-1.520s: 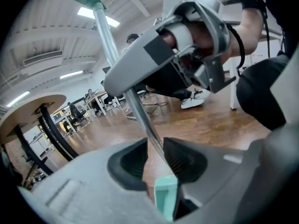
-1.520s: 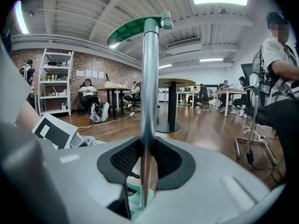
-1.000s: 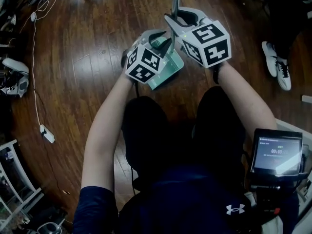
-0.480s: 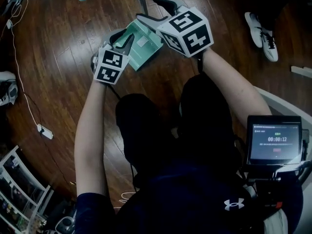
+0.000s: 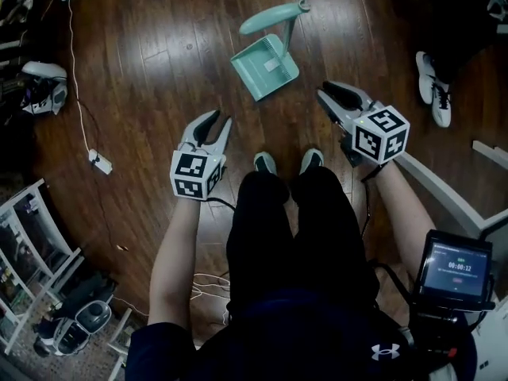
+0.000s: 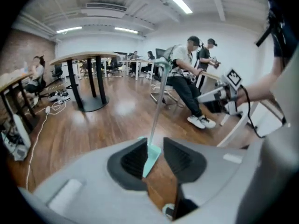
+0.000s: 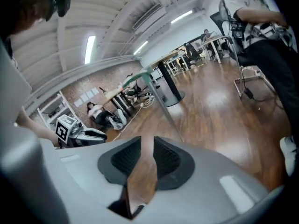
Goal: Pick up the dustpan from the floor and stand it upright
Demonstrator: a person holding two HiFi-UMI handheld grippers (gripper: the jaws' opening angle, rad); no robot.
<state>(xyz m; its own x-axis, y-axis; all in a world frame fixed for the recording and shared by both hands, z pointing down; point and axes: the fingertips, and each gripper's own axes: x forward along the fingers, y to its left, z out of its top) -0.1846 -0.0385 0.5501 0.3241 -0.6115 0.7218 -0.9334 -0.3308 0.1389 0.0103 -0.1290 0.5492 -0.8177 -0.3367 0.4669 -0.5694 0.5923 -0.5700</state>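
Both tools have come away from the mint-green plastic dustpan (image 5: 264,68). Half a second ago it was up between them; now it stands alone on the dark brown wooden plank floor (image 5: 151,62), which fills most of the head view.

The dustpan is upright and free of both tools. It has a shallow square scoop with a row of comb teeth along one edge and a pale rectangular patch on its inner face. A thin grey pole rises from the scoop to a curved mint-green grip (image 5: 274,18) at the top.

The left tool (image 5: 220,120) hangs on the near left of the dustpan, well apart from it. Its jaws stand a narrow gap apart on nothing, and the distant dustpan shows through the gap. The right tool (image 5: 332,91) hangs on the near right of the dustpan, also apart from it. Its jaws have just been closing and stand slightly apart, with only bare floor showing between them.

The person's own pale-toed shoes (image 5: 266,163) are planted on the near side of the dustpan. Another person's white shoes (image 5: 434,86) lie well to its right. A white power strip (image 5: 101,163) on a white cable lies well to its left.
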